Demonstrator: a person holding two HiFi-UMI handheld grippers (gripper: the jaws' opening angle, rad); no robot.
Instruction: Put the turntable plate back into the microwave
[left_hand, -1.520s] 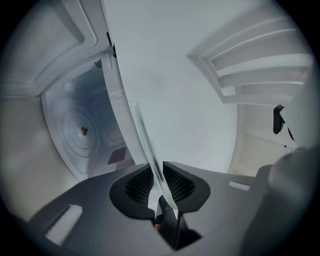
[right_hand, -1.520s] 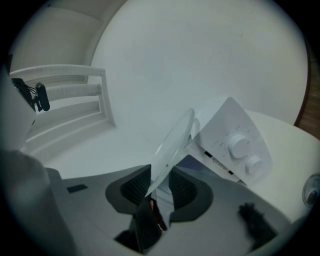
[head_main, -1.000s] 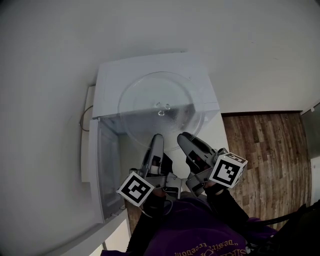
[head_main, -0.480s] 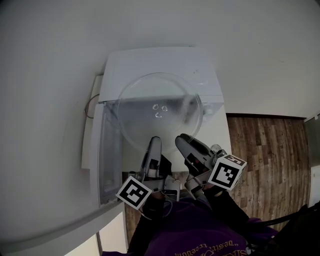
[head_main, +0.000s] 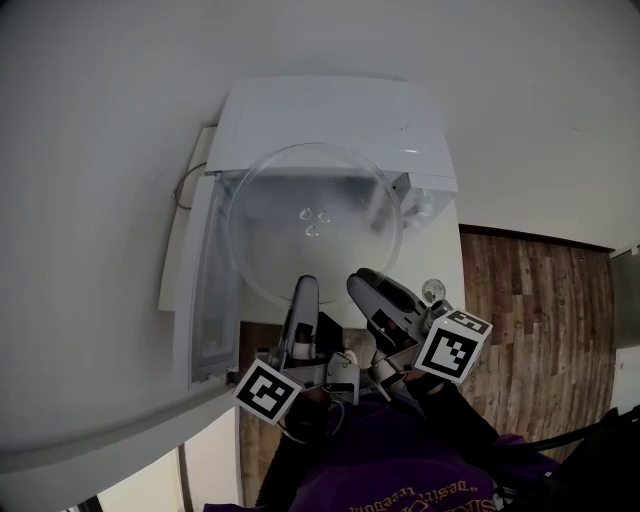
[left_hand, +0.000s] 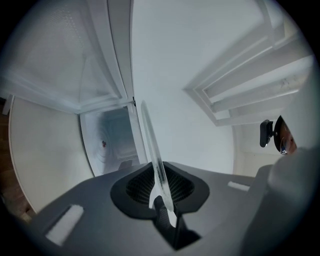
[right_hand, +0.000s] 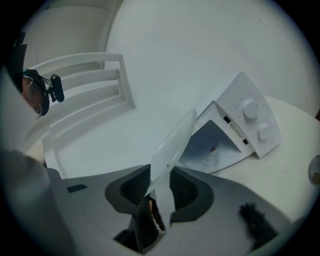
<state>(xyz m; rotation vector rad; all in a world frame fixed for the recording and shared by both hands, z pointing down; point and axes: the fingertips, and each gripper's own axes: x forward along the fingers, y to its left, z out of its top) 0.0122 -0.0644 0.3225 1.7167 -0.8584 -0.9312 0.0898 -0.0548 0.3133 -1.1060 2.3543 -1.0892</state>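
Note:
The clear glass turntable plate (head_main: 312, 222) hangs roughly level in front of the white microwave (head_main: 330, 110), at the mouth of its open cavity. My left gripper (head_main: 304, 292) and right gripper (head_main: 362, 286) are both shut on the plate's near rim, side by side. In the left gripper view the plate (left_hand: 151, 145) runs edge-on out of the left gripper (left_hand: 159, 189), with the cavity (left_hand: 107, 142) beyond it. From the right gripper (right_hand: 159, 189) the plate (right_hand: 174, 145) rises the same way, towards the microwave (right_hand: 235, 127).
The microwave door (head_main: 205, 300) stands open at the left. Its control panel with two knobs (head_main: 420, 205) is at the right. The microwave sits on a white table (head_main: 447, 265) with a small round object (head_main: 432, 290) on it. Wooden floor (head_main: 530, 320) lies to the right.
The plate, held by both grippers, lay over the microwave's top before; now it is in front of the cavity opening. The grip on it is unchanged.

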